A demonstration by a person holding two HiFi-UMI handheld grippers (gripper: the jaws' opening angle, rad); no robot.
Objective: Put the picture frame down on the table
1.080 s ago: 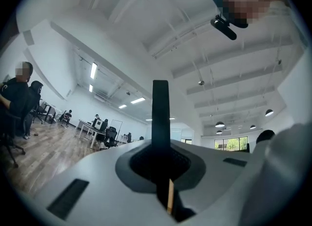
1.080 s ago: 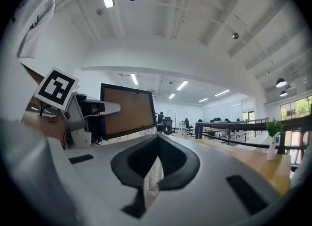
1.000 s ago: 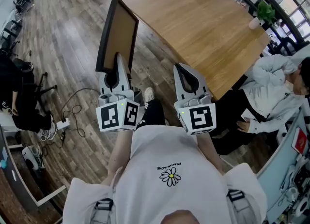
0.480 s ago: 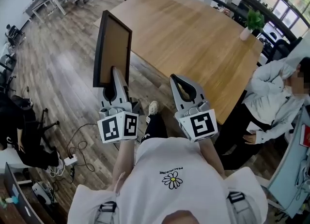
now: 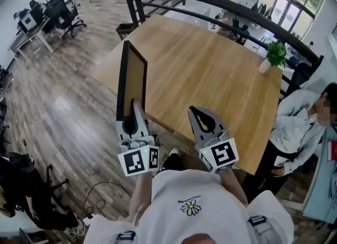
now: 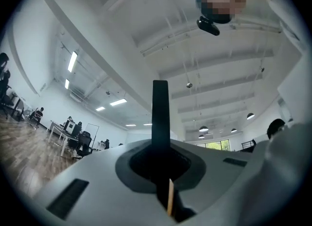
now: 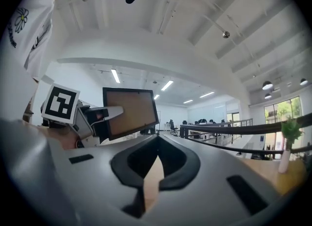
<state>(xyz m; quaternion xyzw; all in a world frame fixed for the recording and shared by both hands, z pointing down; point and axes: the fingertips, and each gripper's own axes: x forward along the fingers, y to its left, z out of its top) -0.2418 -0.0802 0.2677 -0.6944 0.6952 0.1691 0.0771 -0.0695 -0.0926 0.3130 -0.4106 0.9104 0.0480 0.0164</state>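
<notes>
From the head view there is one picture frame [image 5: 132,81], one wooden table [image 5: 216,74] and two grippers. The left gripper [image 5: 132,115] is clenched on the frame's lower edge and holds it upright in the air, over the table's near left edge and not laid on the top. The right gripper [image 5: 201,117] hangs just beside it with its jaws pressed together on nothing. One white pot [image 5: 264,66] stands at the table's far right corner with a single green plant in it. A seated person [image 5: 297,127] is cut off by the right border. In the left gripper view the frame [image 6: 160,108] shows only edge-on, as one dark vertical bar pinched between the jaws of the left gripper [image 6: 161,157], so its face is hidden. In the right gripper view the right gripper [image 7: 155,157] has its jaws closed at the tips, with only a sliver of tabletop showing through. Beyond it are the frame's brown face [image 7: 130,109], the left gripper [image 7: 113,113] clamped on it, and the potted plant [image 7: 288,133], small at the right
</notes>
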